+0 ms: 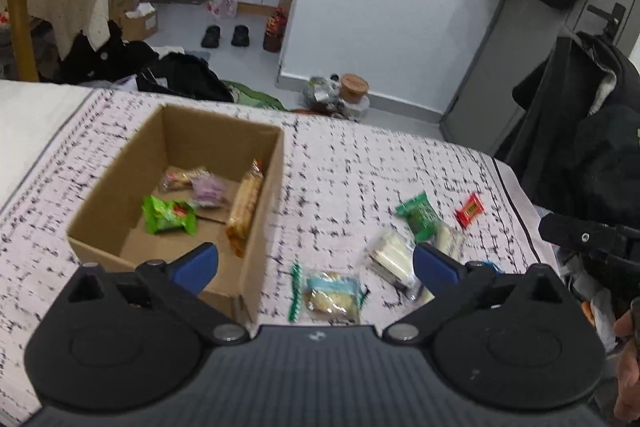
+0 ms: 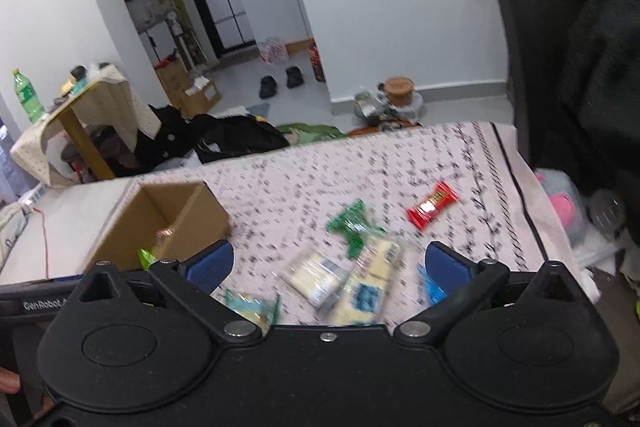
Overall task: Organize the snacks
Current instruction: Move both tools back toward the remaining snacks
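Both claws, left [image 1: 316, 267] and right [image 2: 328, 265], hung wide apart and empty beside the brown cardboard box [image 1: 264, 211]; crowded clear-wrapped snack packets [image 2: 316, 277] there could easily get double-grabbed.

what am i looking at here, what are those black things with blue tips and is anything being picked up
There is no robot arm. A person holds a hand-held gripper in each hand, and each carries a camera looking forward along its jaws, so the black body fills the bottom of each picture. One picture is from the left gripper, the other from the right gripper. Both stand open, with nothing held.

Below lies a patterned cloth. On it stands a cardboard box already holding a few snacks, including a green packet. Still loose on the cloth are a red packet, a green wrapper, pale packets and a biscuit pack.
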